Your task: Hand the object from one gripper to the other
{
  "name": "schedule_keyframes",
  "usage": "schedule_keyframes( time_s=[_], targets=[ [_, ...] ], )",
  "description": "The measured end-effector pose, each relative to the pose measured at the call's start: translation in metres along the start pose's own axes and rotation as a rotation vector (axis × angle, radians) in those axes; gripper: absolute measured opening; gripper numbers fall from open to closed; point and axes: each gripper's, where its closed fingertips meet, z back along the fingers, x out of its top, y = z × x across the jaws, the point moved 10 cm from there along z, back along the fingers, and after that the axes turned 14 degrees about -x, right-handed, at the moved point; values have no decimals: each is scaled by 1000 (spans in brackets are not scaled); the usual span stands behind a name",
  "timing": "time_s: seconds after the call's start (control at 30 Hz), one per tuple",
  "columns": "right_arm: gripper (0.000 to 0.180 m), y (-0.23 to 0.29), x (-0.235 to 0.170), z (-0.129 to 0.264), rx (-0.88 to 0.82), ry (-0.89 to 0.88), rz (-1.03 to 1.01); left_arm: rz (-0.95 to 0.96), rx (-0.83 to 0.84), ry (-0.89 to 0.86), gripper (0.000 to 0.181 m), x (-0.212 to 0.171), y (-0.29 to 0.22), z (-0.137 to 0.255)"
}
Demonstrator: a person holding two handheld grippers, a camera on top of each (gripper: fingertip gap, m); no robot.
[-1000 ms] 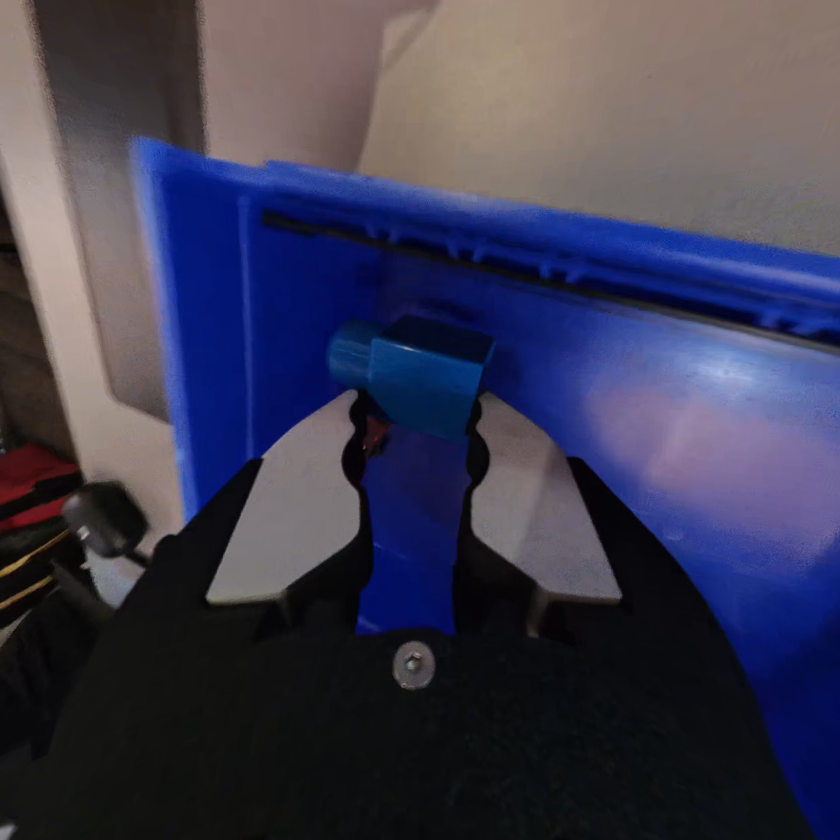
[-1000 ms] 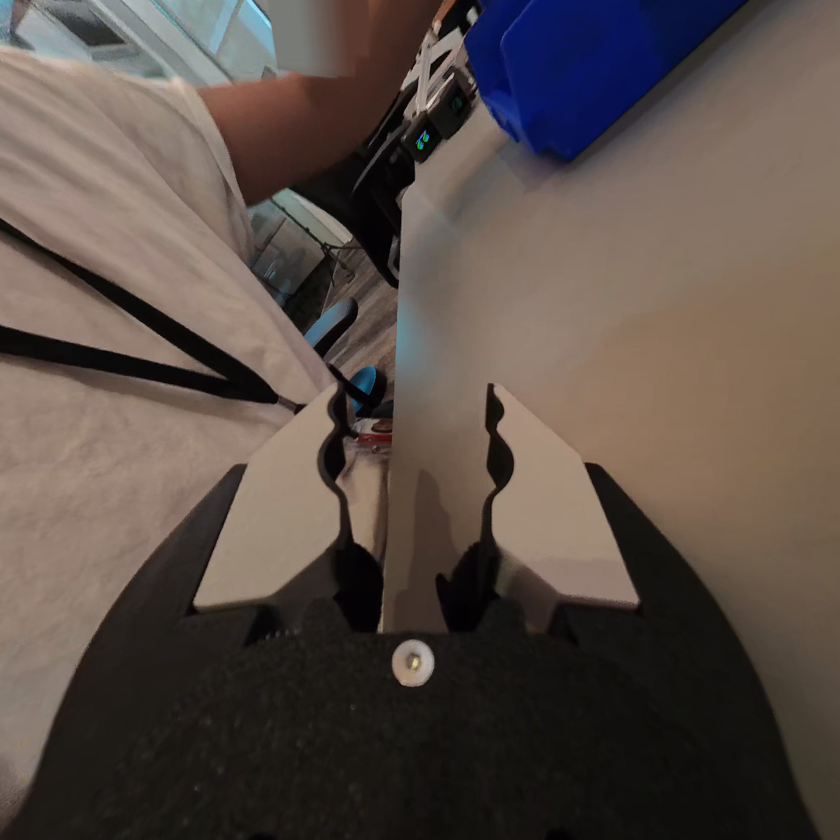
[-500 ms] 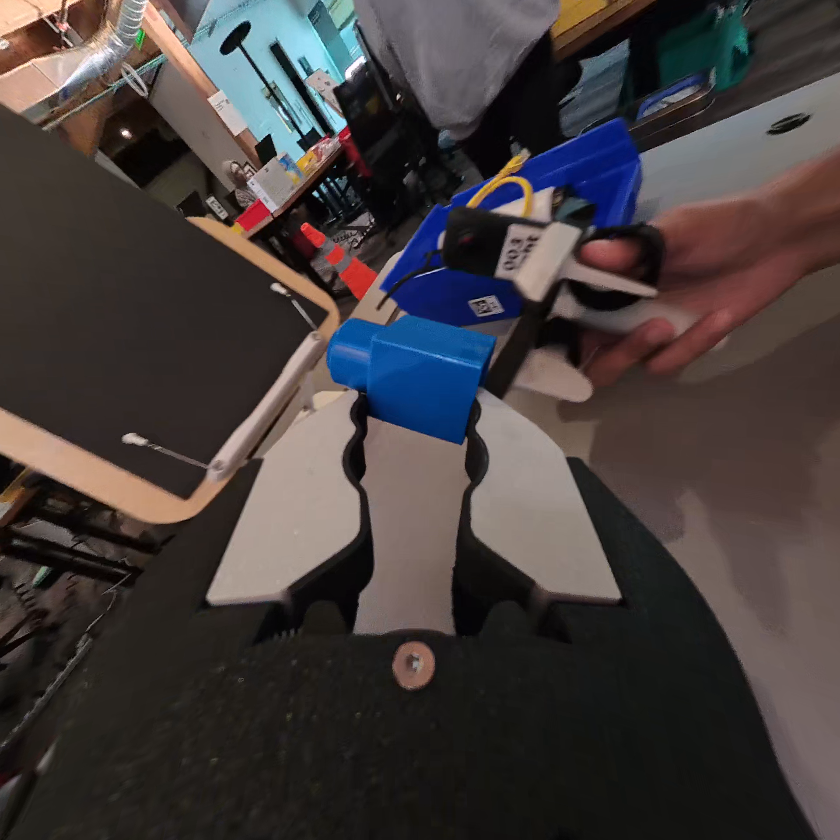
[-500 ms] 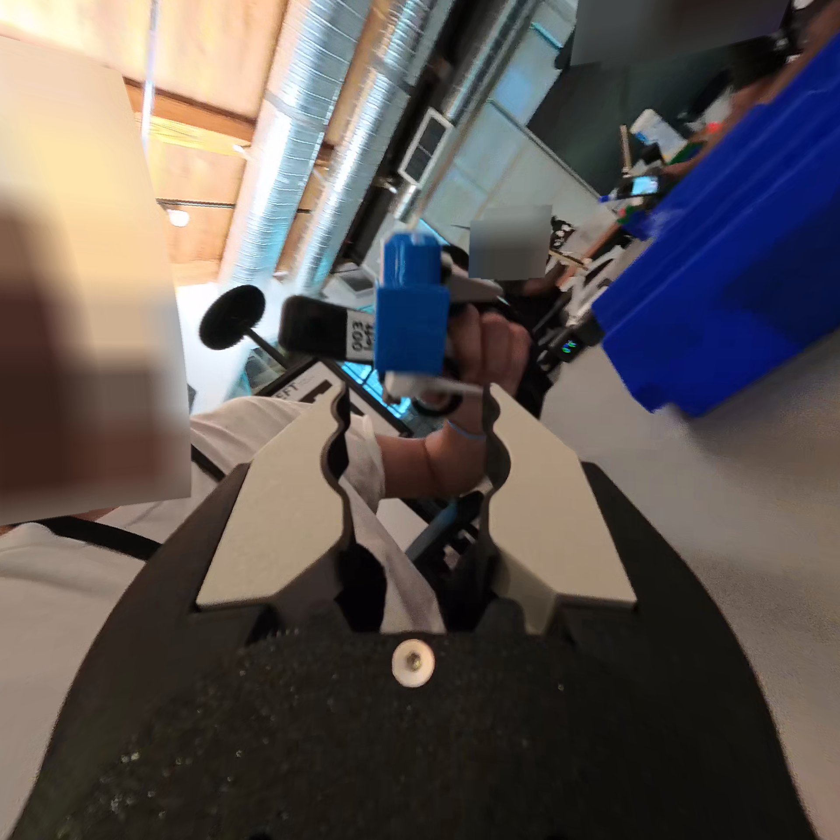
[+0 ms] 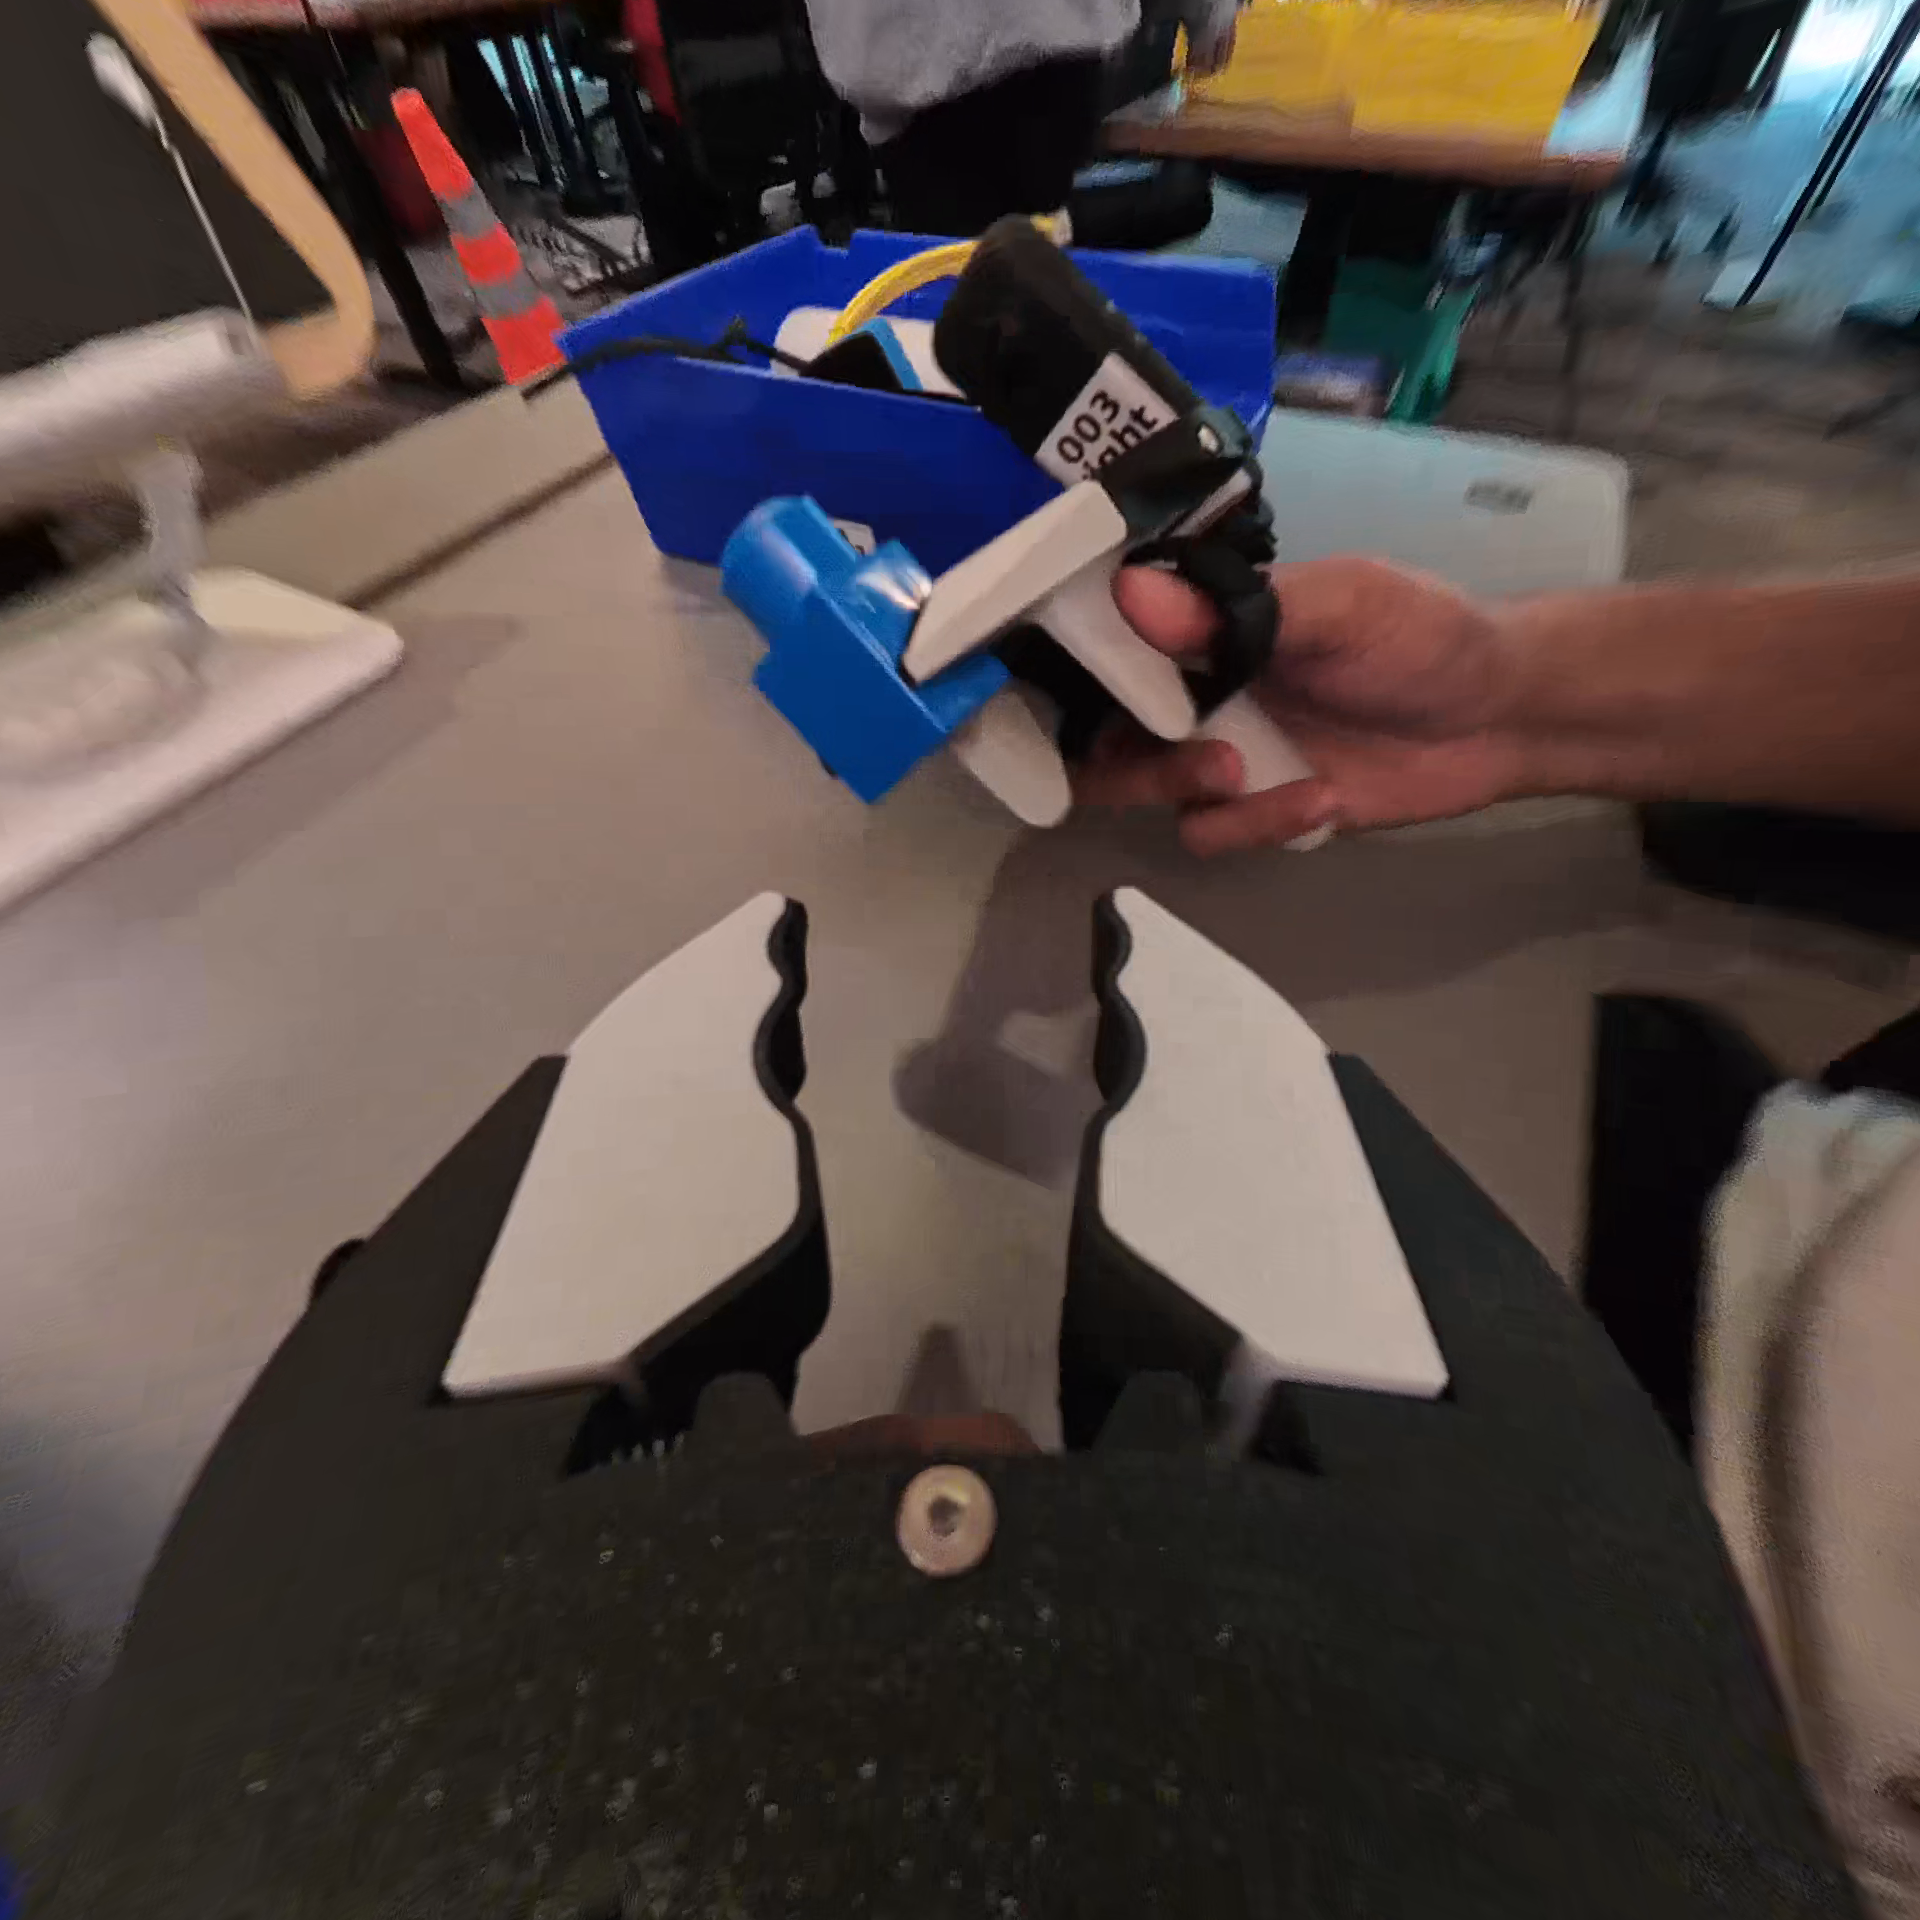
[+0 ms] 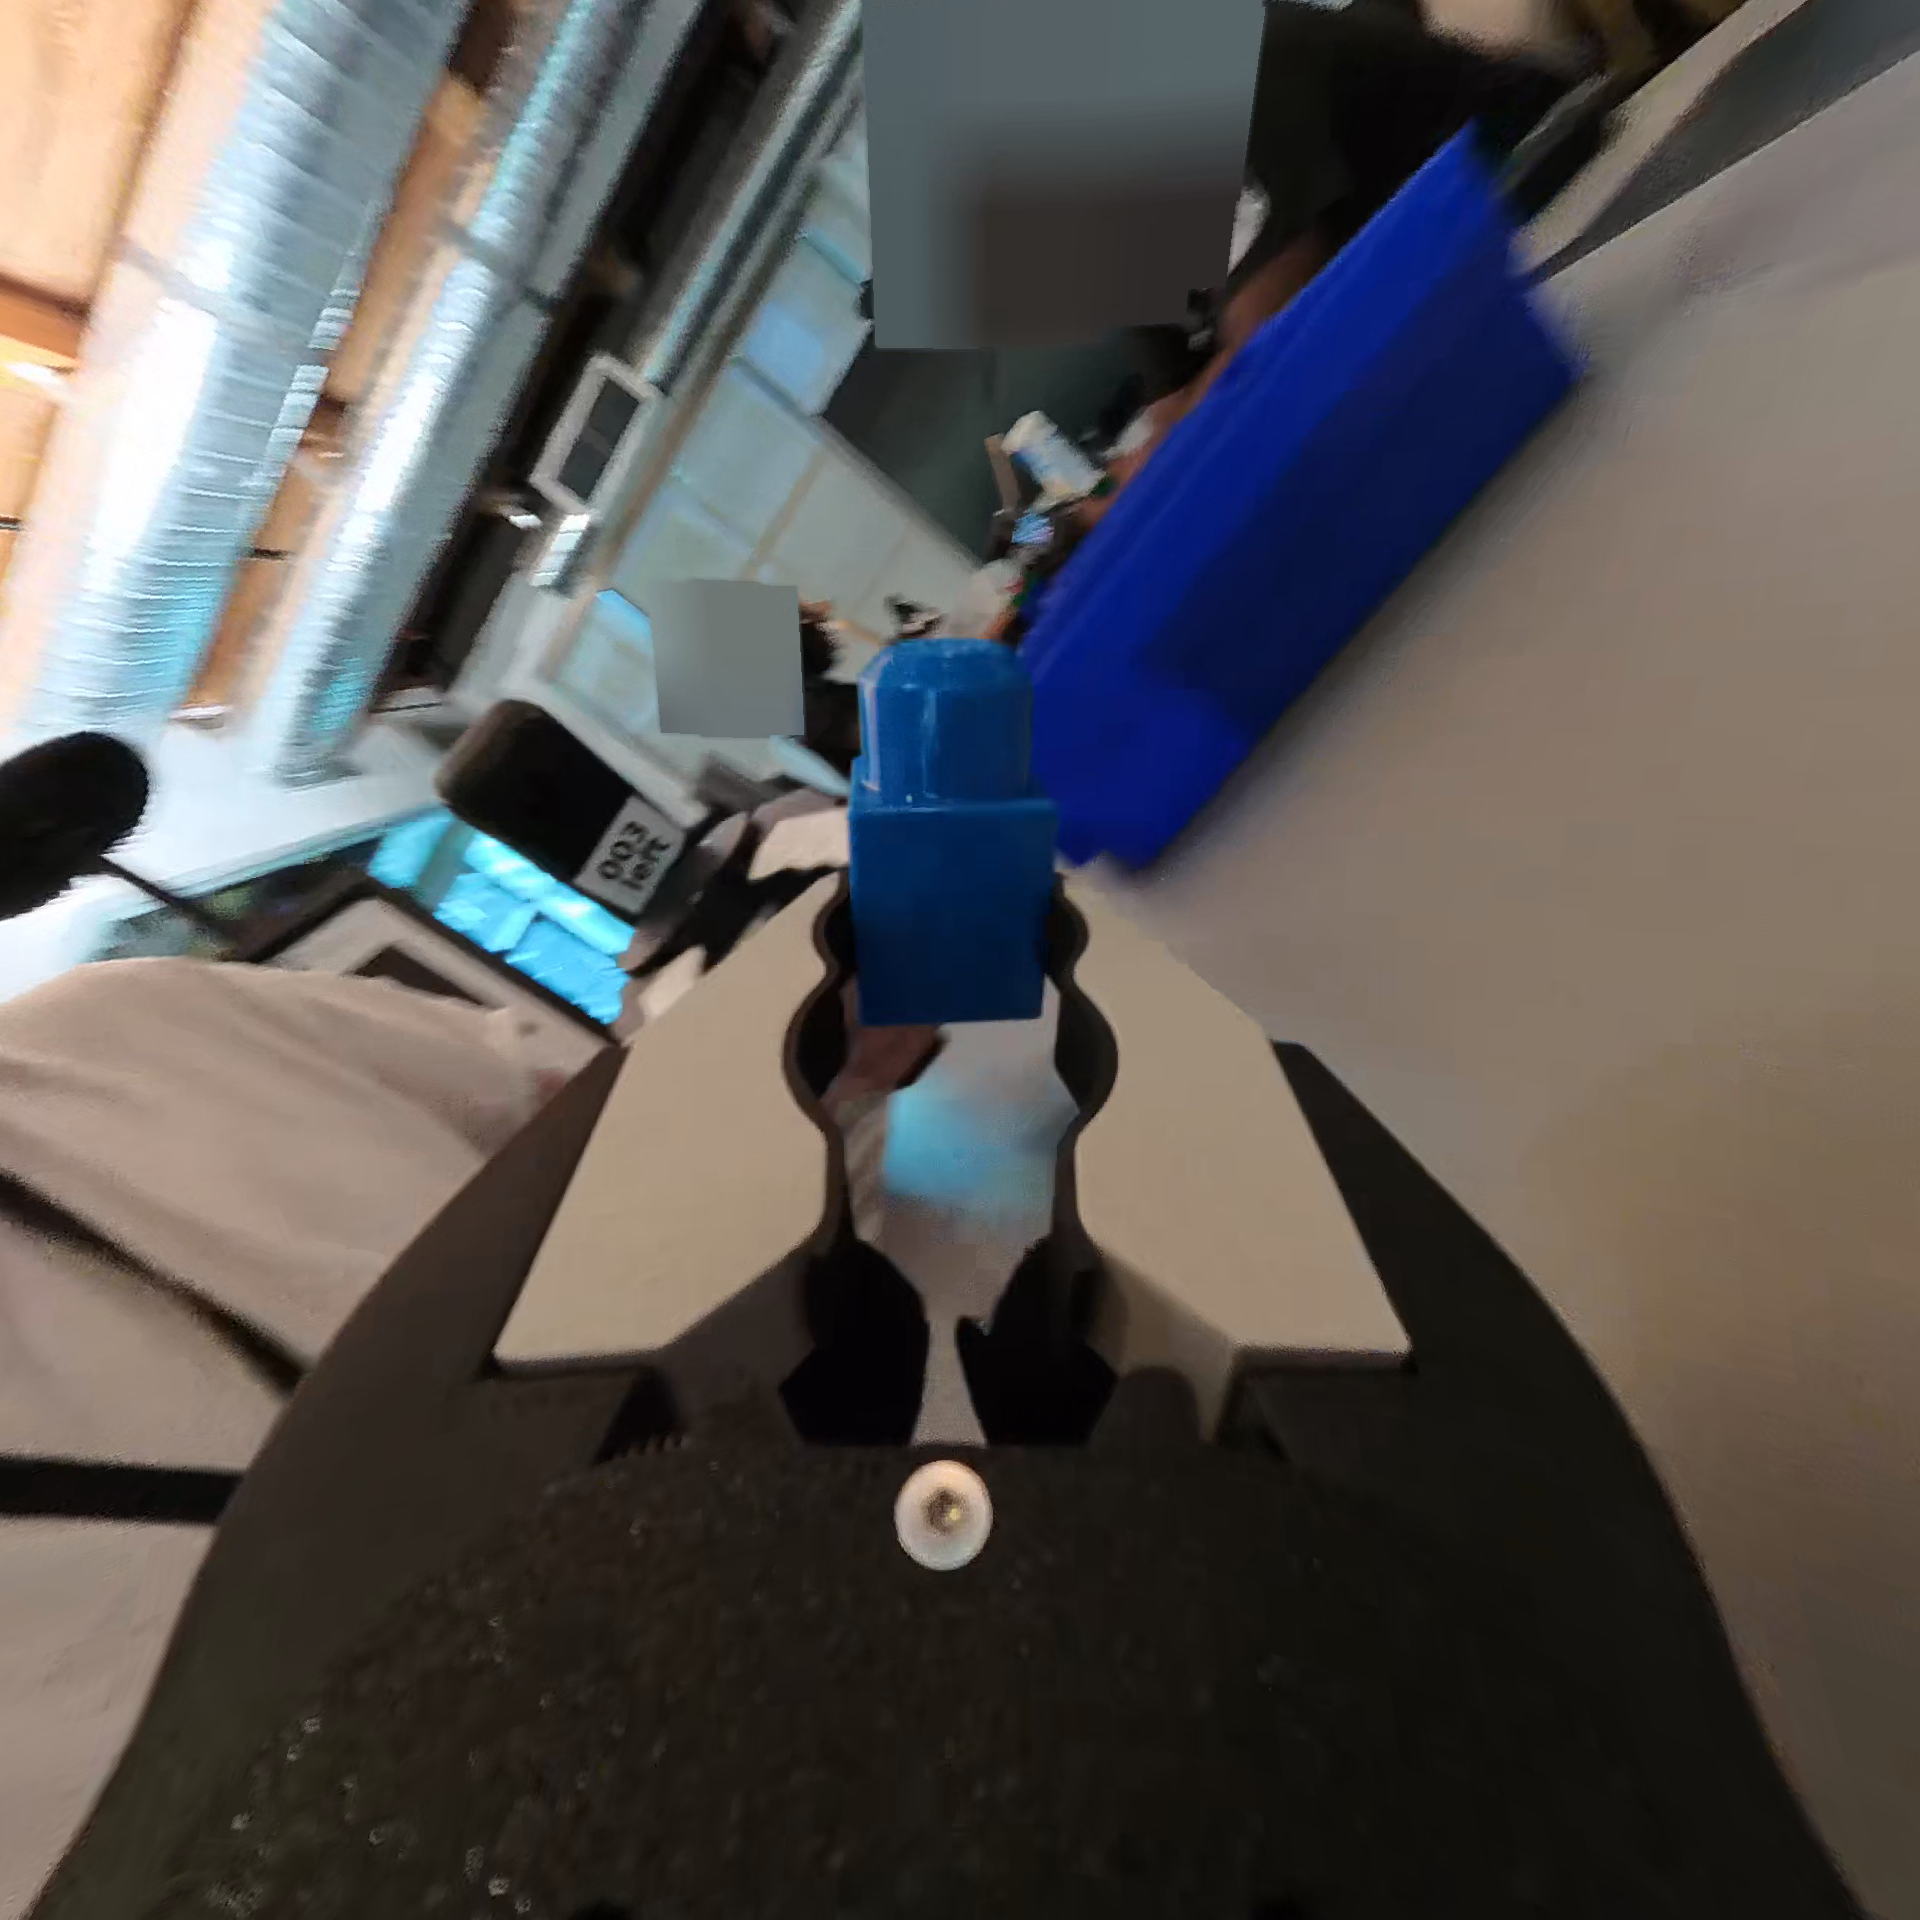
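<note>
While the step in hand looks like the close of the handover, what remains is mostly a matter of parting the two tools cleanly. At the left edge of the grey table sits a blurred white base, too smeared to name, with an orange cone on the floor beyond that edge. Nearer the middle, the left gripper hangs over bare table with its fingers spread moderately apart and nothing between them. Ahead of it, the blue block, a square body with a round stub on one end, is up in the air above the table, in front of a blue bin standing toward the far edge. To the right, the right gripper is clamped on the block's square body, the stub pointing away from the hand that holds the tool. Its own view shows the block pinched only near the tips, the lower part of the gap empty.

I judge that grip shallow, so the pressure should be kept steady and sudden swings avoided. The left tool is best drawn straight back, clear of the stub, before either one turns.
</note>
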Motion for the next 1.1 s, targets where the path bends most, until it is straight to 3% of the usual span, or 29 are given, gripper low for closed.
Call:
schedule_keyframes(
  time_s=[0.1, 0.2, 0.37, 0.6, 0.87, 1.0, 1.1],
  targets=[
    [35, -2, 4, 3, -130, 17, 144, 230, -70, -118, 61, -14, 8, 8],
    [36, 12, -8, -14, -109, 100, 285, 320, -57, -206, 72, -14, 21, 12],
    [36, 38, -27, -36, 36, 160, 378, 383, -165, -242, 60, -13, 25, 10],
    [36, 47, -44, -46, 3, 254, 519, 481, -360, -263, 44, -22, 19, 4],
    [36, 48, -51, -49, 11, 264, 535, 387, -345, -188, 37, -20, 17, 7],
    [50, 37, -45, -41, -20, 274, 492, 269, -194, -180, 36, -14, 26, 26],
    [56, 35, -30, -31, -3, 206, 402, 34, 19, -21, 36, -13, 27, 34]
  ],
)
